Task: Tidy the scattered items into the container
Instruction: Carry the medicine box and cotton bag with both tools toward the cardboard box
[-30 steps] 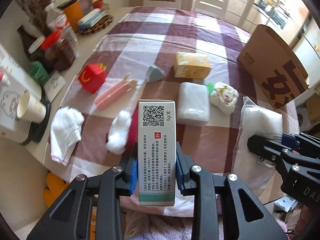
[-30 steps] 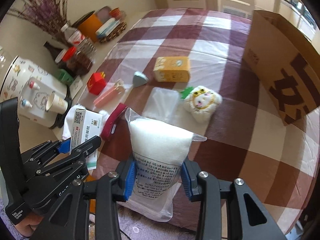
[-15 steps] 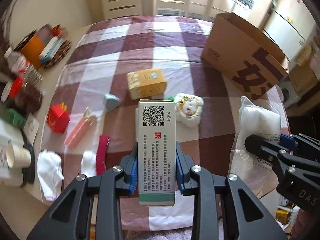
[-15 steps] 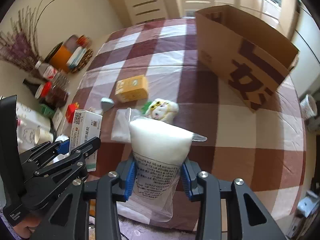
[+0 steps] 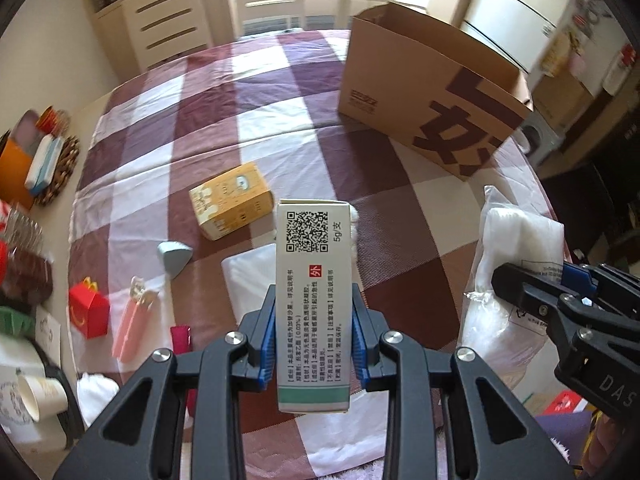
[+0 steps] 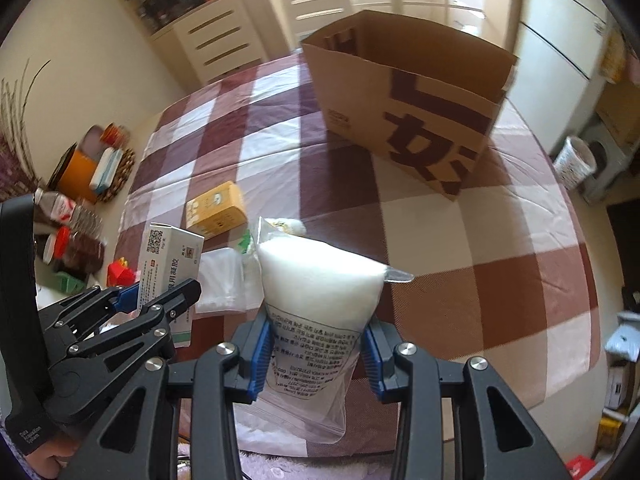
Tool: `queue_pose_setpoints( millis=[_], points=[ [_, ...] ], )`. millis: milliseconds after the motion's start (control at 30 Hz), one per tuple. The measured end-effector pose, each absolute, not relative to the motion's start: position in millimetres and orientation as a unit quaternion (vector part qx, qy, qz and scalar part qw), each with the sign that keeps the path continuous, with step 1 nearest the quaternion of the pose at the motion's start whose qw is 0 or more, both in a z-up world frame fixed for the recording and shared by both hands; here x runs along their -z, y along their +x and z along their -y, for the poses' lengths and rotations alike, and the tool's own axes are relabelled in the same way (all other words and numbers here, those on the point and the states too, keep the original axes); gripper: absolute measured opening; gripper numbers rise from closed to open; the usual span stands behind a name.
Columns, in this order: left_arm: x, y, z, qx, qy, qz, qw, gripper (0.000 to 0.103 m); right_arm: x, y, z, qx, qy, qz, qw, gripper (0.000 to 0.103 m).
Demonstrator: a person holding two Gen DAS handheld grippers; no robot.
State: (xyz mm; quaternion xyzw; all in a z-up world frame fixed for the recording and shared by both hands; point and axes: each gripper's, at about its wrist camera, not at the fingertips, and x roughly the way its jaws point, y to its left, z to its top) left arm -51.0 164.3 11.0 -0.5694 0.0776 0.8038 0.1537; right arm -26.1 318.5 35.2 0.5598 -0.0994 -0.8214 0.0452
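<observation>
My left gripper [image 5: 314,336] is shut on an upright white medicine box [image 5: 314,280] with a QR code and green base. My right gripper [image 6: 316,354] is shut on a clear plastic bag of white cotton [image 6: 318,292], also seen at the right of the left wrist view [image 5: 516,248]. Both are held above the near edge of the checked tablecloth. The open brown cardboard box [image 6: 404,92] stands at the far right of the table [image 5: 432,80]. On the cloth lie a yellow carton [image 5: 232,204], a grey triangular piece [image 5: 173,254], a pink item [image 5: 132,314] and a red paper box [image 5: 88,312].
A flat clear packet [image 5: 250,276] lies just beyond the medicine box. Bottles, jars, an orange container [image 6: 78,168] and a paper cup [image 5: 38,394] crowd the left side off the cloth. White cabinets [image 6: 224,36] stand behind the table.
Both grippers have swung to the right with their loads, so the cardboard box now sits closer to the middle of both views. The grips have not changed.
</observation>
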Motion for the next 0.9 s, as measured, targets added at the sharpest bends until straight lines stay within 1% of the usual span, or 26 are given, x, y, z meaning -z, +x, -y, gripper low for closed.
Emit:
queue_pose_setpoints(
  millis=[433,900],
  points=[
    [-5,-52,-182,-0.781,-0.573,-0.113,0.222,0.031,-38,-15,-329,0.823,0.555,0.116,-0.025,0.039],
    [-11,-77,-228,-0.773,-0.571,-0.145,0.236,0.031,-42,-37,-359,0.826,0.553,0.106,-0.028,0.039]
  ],
)
